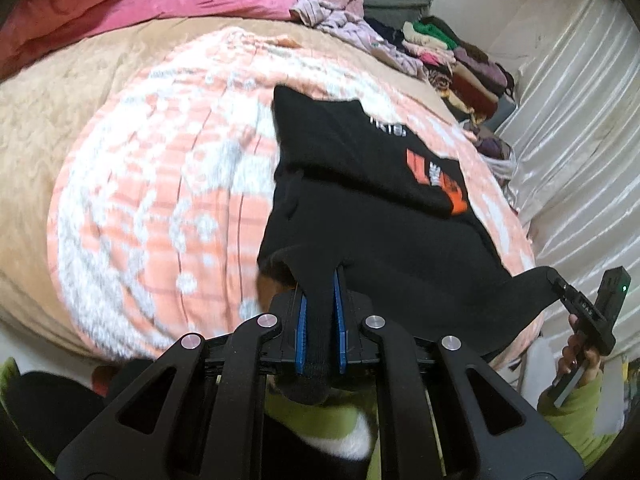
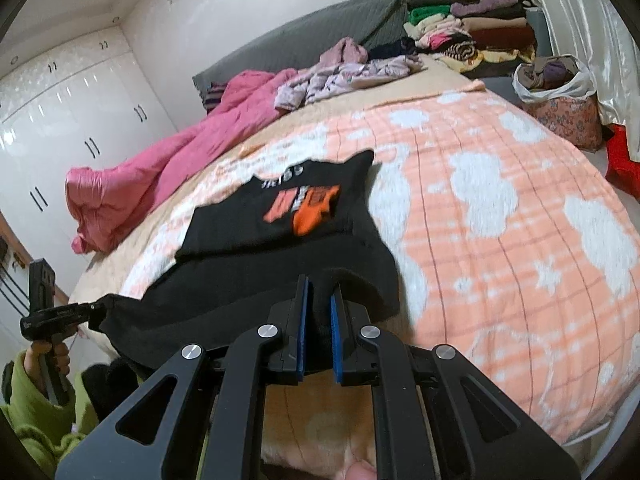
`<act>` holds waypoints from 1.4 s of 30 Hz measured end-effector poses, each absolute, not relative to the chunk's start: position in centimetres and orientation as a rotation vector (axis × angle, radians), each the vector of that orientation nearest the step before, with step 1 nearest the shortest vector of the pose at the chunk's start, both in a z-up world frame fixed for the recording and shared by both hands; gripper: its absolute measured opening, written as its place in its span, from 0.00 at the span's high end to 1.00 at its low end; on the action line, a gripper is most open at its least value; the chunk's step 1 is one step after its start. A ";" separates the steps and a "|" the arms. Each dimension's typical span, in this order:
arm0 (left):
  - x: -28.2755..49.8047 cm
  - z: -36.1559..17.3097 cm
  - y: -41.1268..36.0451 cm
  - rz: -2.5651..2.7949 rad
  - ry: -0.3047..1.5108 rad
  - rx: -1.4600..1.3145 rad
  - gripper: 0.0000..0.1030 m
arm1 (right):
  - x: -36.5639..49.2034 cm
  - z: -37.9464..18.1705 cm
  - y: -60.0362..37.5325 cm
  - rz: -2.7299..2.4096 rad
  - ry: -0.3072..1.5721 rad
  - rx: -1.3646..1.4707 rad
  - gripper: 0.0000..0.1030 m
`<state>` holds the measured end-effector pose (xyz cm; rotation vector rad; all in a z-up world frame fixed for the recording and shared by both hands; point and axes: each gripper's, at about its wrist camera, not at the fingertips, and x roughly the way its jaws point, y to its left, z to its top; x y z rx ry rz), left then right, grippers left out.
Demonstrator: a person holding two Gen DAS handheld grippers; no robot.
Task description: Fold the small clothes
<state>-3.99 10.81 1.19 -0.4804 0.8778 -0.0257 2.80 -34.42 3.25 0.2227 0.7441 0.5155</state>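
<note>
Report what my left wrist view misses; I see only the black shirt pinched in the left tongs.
Observer: The right tongs are shut on the black shirt hem too, blue pads pressing fabric.
Operator: Check past the shirt's right side.
Observer: A floral basket holding a white plastic bag sits by the curtain.
Operator: Now the far left.
Observer: A white wardrobe with black handles stands there.

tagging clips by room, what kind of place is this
Most likely a home bedroom: a bed under an orange blanket, a white wardrobe along the wall, and stacked clothes at the bed's head.
</note>
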 end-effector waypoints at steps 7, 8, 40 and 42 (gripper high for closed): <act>-1.1 2.5 12.0 -0.017 0.830 -0.504 0.95 | 6.0 4.5 -34.0 0.489 0.698 0.266 0.91; -0.7 2.6 12.2 -0.014 0.826 -0.509 0.96 | 6.5 4.8 -33.9 0.488 0.690 0.268 0.91; 12.8 1.4 15.6 0.085 0.789 -0.529 0.96 | 19.9 4.4 -29.9 0.370 0.701 0.273 0.91; 13.3 1.0 15.7 0.092 0.793 -0.524 0.96 | 20.4 4.0 -29.6 0.360 0.708 0.269 0.91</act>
